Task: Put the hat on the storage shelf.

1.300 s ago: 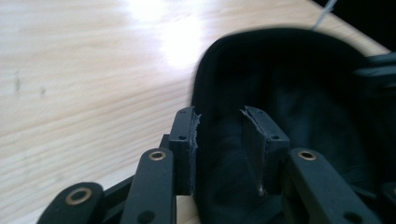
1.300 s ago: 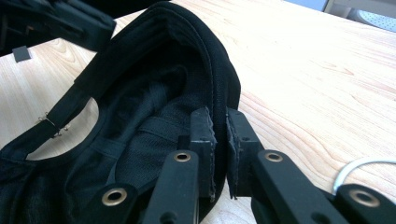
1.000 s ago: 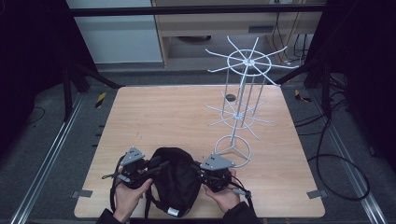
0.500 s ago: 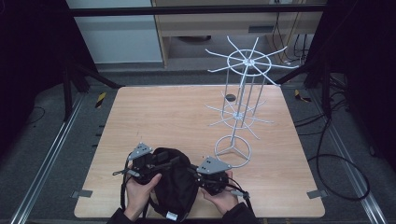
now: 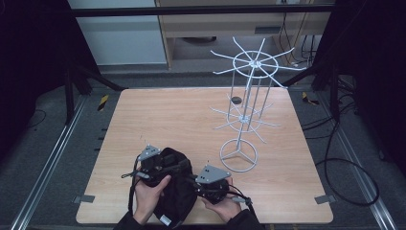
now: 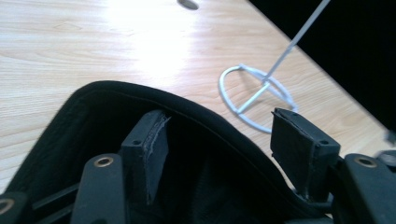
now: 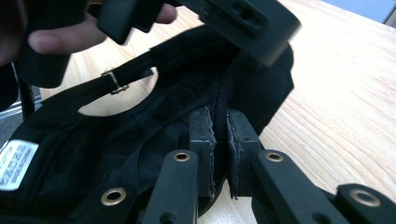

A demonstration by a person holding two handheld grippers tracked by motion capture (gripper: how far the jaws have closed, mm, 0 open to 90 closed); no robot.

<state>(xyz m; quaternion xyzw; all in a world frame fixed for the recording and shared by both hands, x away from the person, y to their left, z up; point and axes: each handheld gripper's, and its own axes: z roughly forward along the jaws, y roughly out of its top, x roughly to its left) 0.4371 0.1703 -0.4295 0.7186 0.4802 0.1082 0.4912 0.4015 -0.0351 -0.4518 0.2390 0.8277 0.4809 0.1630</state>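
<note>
Left hand-held gripper [image 5: 165, 167] shifted right | black cap [image 5: 174, 201] label unreadable

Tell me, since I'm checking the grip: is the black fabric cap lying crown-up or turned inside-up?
Inside-up. The black fabric cap shows its lining, white label and strap buckle in the right gripper view.

wooden table [image 5: 182, 120], small dark disc [image 5: 236, 100]
</note>
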